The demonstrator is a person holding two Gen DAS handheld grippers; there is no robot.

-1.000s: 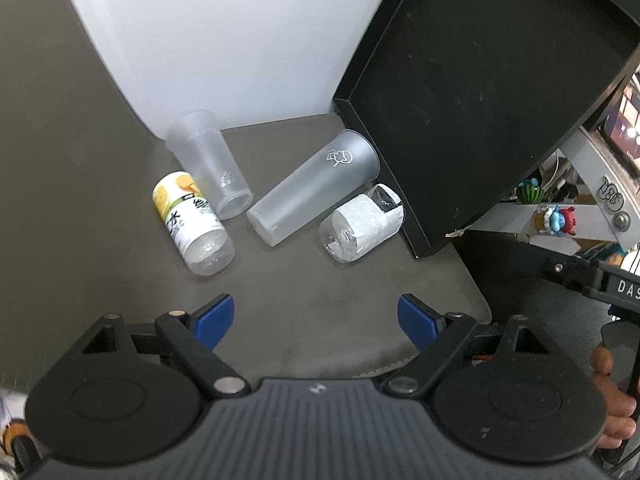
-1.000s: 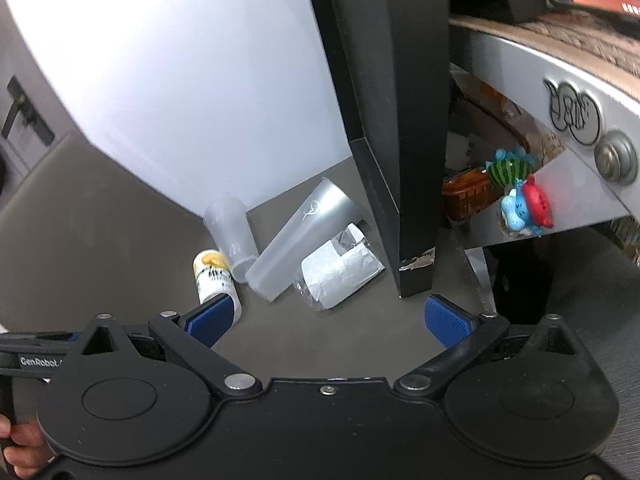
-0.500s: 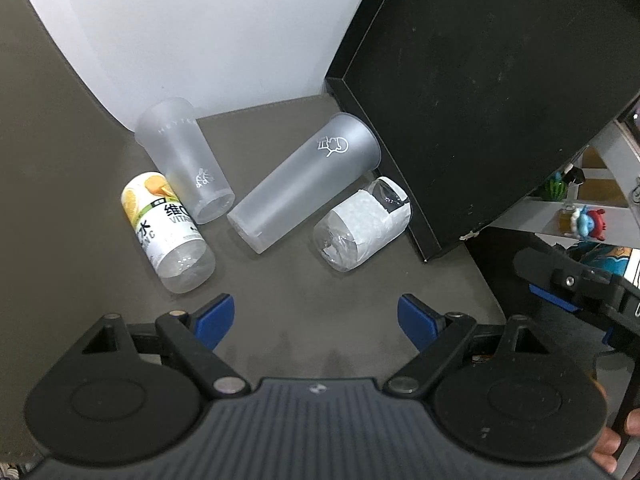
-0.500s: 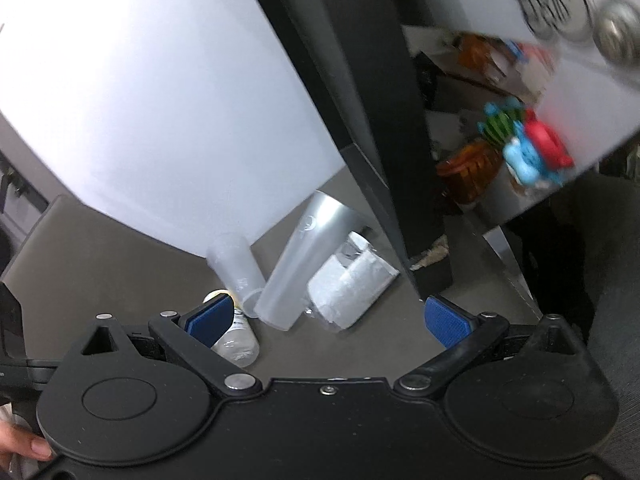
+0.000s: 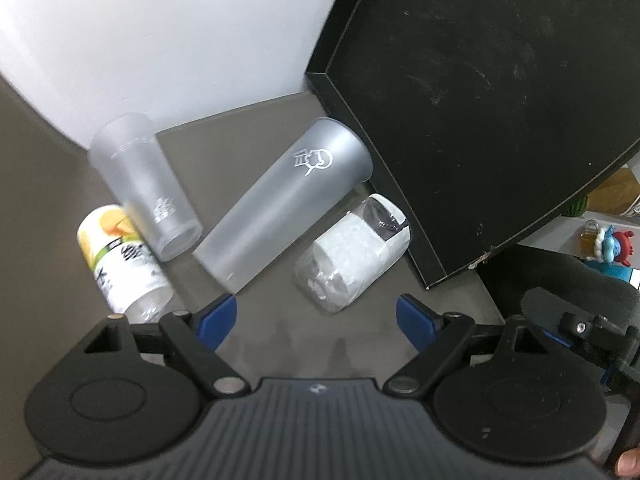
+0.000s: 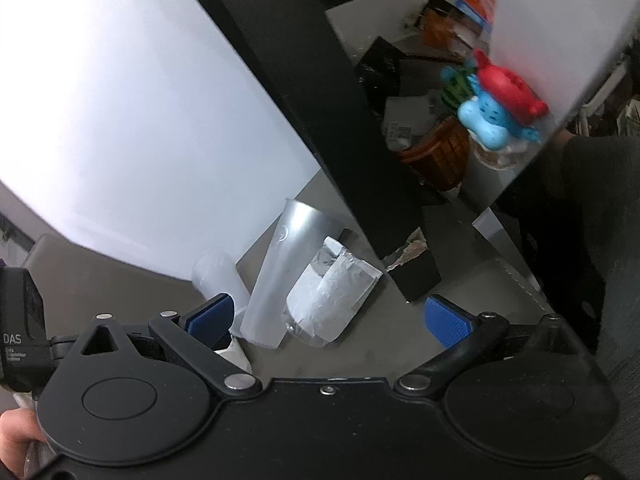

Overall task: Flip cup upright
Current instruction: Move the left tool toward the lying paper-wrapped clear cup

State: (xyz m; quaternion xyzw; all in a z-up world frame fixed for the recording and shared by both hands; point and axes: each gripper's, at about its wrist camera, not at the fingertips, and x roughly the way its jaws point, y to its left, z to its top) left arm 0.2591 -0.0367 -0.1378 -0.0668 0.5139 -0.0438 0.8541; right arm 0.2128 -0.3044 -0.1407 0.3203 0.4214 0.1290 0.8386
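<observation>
A tall frosted cup [image 5: 280,204] lies on its side on the dark table [image 5: 320,348], its mouth toward a black box. A shorter frosted cup [image 5: 144,186] lies on its side to its left. In the right wrist view the tall cup [image 6: 280,276] and the short cup [image 6: 218,276] also show. My left gripper [image 5: 316,316] is open and empty, just short of the tall cup's base. My right gripper [image 6: 328,314] is open and empty, close in front of the cups.
A yellow-labelled clear bottle [image 5: 120,260] lies left of the cups. A clear bottle with a white label [image 5: 352,252] lies right of the tall cup. A large black box [image 5: 480,100] stands at the right, a white wall [image 5: 160,40] behind. Toy figures [image 6: 492,112] sit on a shelf.
Both grippers have moved closer to the lying cups, which now look larger. The right wrist view has tilted and swung. Nothing on the table has moved.
</observation>
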